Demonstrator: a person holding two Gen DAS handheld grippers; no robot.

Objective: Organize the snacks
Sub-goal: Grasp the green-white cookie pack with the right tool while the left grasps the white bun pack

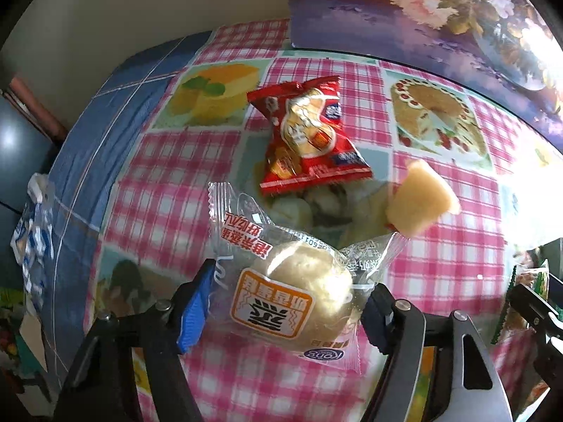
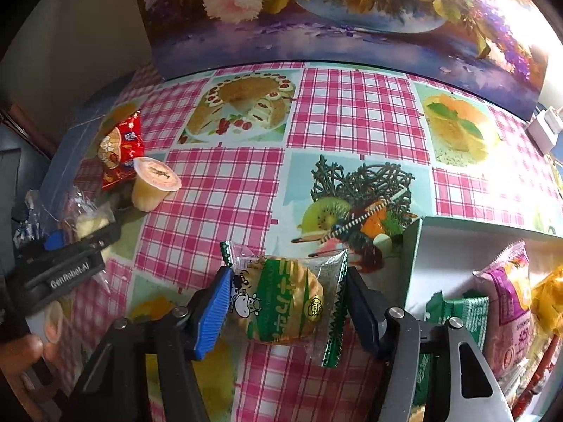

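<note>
My left gripper point(image 1: 288, 311) is shut on a round pale bun in a clear wrapper with an orange label point(image 1: 299, 295), held just above the checked tablecloth point(image 1: 440, 256). Beyond it lie a red snack packet point(image 1: 309, 133) and a tipped jelly cup point(image 1: 418, 200). In the right wrist view my right gripper point(image 2: 285, 313) is shut on a green-wrapped pastry with a cow print point(image 2: 281, 302). An open white box point(image 2: 440, 242) stands just right of it, holding a pink packet point(image 2: 510, 302), a green packet point(image 2: 464, 313) and a yellow one point(image 2: 549, 292).
A floral painting point(image 2: 334, 17) leans along the table's back edge. The table's left edge drops off past a blue cloth point(image 1: 116, 112), where a blue-and-white packet point(image 1: 33, 232) sits. A white charger point(image 2: 543, 128) lies at the far right. A hand point(image 2: 24, 348) shows at lower left.
</note>
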